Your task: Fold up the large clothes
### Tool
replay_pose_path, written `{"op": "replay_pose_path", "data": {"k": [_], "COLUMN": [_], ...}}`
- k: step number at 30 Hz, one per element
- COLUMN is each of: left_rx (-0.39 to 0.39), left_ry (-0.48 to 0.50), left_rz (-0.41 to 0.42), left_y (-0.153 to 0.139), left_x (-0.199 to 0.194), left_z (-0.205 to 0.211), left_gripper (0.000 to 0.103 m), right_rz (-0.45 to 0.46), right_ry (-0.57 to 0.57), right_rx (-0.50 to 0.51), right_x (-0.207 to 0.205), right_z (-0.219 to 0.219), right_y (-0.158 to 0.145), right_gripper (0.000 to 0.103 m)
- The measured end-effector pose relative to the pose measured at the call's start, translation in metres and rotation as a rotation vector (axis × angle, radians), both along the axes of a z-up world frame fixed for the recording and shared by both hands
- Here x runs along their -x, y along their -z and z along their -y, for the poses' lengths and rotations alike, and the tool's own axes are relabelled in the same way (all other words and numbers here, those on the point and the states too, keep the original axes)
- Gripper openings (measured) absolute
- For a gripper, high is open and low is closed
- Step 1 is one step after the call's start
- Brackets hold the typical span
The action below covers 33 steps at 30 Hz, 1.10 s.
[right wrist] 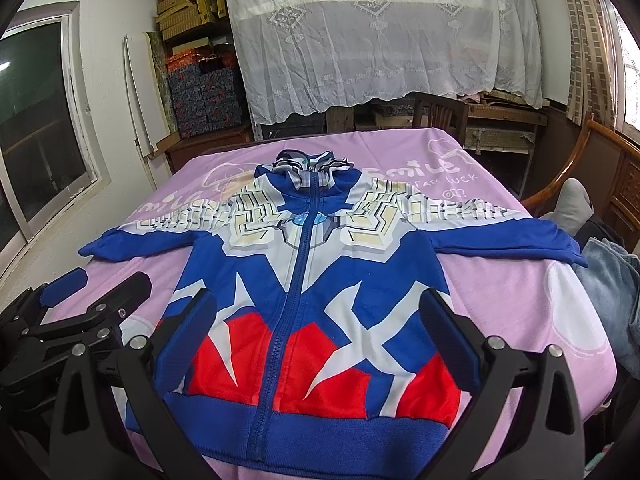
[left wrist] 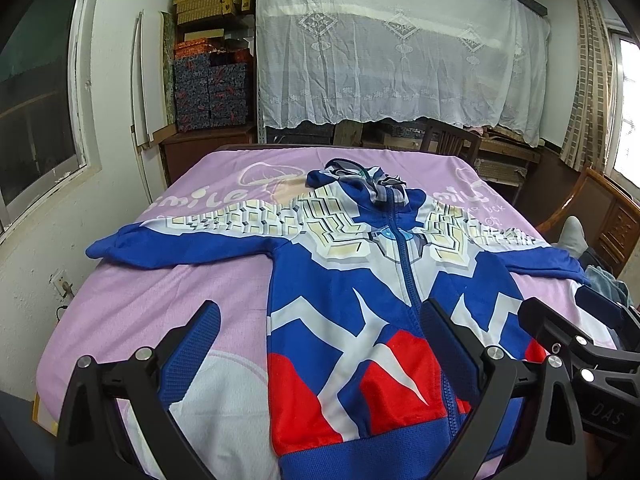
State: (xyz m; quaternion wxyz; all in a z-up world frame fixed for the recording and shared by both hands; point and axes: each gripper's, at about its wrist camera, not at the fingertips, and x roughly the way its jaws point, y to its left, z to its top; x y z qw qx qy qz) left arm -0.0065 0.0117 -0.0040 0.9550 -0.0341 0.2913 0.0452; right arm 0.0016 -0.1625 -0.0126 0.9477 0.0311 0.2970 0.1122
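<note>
Left gripper (left wrist: 320,344) jaws spread wide, gripping nothing, hovering over the hem's left half. Right gripper (right wrist: 318,328) likewise spread and empty, above the hem, just beside the left one. Blue, red and white zip-up hooded jacket (right wrist: 308,280) lies flat, front up, zipped, sleeves out sideways, hood bunched at far end, on pink printed bedsheet (right wrist: 500,300). White lace curtain (left wrist: 400,48) behind.
</note>
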Motion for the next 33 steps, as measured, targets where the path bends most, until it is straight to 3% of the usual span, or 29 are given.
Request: {"op": "replay_pose_path", "data": {"k": [26,33], "left_rx": [-0.005,0.112], "left_ry": [0.001,-0.039], "left_rz": [-0.064,-0.155], "left_y": [0.019,0.043], "left_x": [-0.01,-0.022], "left_z": [-0.003,-0.043], "left_gripper": [0.1,0.1], "right_rz": [-0.075,-0.142], "right_ry": [-0.025,0.033], "right_rx": [-0.024,-0.102], "right_x": [-0.011,-0.029], "right_z": [0.002,0.05], "right_y": [0.014,0.031], "right_gripper": [0.099,0.099]}}
